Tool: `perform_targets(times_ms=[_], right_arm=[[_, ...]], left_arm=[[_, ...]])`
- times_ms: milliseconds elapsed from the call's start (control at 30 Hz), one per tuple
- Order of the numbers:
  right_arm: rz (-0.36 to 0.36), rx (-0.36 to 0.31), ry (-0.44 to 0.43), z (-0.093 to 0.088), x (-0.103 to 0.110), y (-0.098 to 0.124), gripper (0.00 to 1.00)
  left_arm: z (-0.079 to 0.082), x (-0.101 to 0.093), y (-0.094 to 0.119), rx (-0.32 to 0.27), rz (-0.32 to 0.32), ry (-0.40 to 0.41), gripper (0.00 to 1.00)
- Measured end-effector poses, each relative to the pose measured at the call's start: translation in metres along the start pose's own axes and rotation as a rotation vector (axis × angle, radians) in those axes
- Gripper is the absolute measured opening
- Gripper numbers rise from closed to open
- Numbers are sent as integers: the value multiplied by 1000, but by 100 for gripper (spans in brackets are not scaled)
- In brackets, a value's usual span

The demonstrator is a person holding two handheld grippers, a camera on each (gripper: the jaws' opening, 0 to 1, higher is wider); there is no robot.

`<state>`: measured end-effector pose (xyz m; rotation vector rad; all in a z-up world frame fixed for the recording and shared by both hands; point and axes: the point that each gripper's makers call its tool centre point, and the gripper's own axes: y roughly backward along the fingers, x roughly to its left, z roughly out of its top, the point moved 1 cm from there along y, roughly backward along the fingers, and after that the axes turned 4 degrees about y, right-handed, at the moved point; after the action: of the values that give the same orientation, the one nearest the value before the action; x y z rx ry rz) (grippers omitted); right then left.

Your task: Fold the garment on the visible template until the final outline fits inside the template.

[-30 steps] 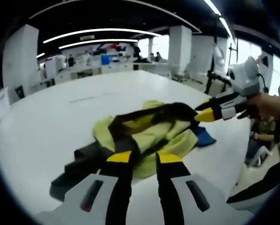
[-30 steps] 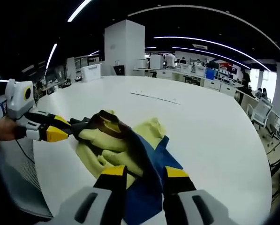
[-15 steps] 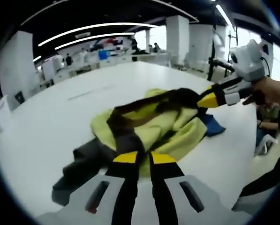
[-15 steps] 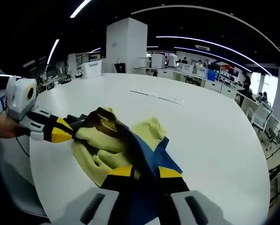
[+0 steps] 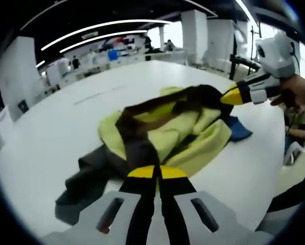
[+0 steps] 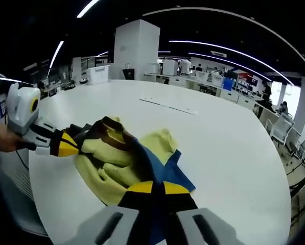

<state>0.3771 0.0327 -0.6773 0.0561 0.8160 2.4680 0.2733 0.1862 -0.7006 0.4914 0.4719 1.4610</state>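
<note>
A large open office with strip lights and distant desks surrounded the white table (image 5: 55, 127) on which I worked. In the left gripper view, my left gripper (image 5: 156, 172) had its jaws pressed together on the dark-brown edge of the garment (image 5: 188, 138), a crumpled yellow-green piece with brown and blue panels lying mid-table; farther right, the right gripper (image 5: 233, 96) gripped the garment's far brown edge. In the right gripper view, the left gripper (image 6: 70, 145) pinched the cloth at left, while the right gripper (image 6: 158, 188) was clenched on the garment's (image 6: 116, 163) blue portion.
</note>
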Motion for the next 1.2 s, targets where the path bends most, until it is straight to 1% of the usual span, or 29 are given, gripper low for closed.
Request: perform_targets(times_ms=[133, 200, 233, 267, 300, 367, 567, 633, 767, 933, 967, 1100, 1200], right_arm=[[-12, -5, 9, 1, -2, 2, 0], [-12, -7, 7, 2, -2, 3, 0], [-13, -7, 7, 2, -2, 4, 0], [-15, -9, 7, 2, -2, 5, 0], [-13, -11, 7, 3, -2, 6, 0], [-14, -15, 7, 3, -2, 7, 0], [-15, -20, 3, 6, -5, 10, 0], [-20, -29, 3, 9, -6, 12, 0], [-29, -69, 1, 20, -8, 16, 0], [-44, -77, 3, 26, -12, 19, 0], [-48, -79, 6, 28, -13, 20, 0], [-50, -86, 12, 34, -15, 22, 0], [-70, -93, 26, 41, -20, 25, 0]], left_arm=[[0, 3, 4, -7, -6, 42, 0], [1, 4, 6, -9, -6, 40, 0], [7, 2, 8, -47, -26, 64, 0], [11, 1, 10, -73, -45, 91, 0], [12, 5, 14, -67, -41, 101, 0], [13, 7, 16, -69, -40, 96, 0], [24, 18, 29, -104, -30, 102, 0], [28, 22, 33, -117, -17, 105, 0], [38, 31, 43, -147, -8, 110, 0], [50, 45, 51, -178, 5, 112, 0], [54, 47, 53, -193, 11, 110, 0], [62, 54, 57, -208, 18, 95, 0], [70, 58, 61, -225, 21, 91, 0]])
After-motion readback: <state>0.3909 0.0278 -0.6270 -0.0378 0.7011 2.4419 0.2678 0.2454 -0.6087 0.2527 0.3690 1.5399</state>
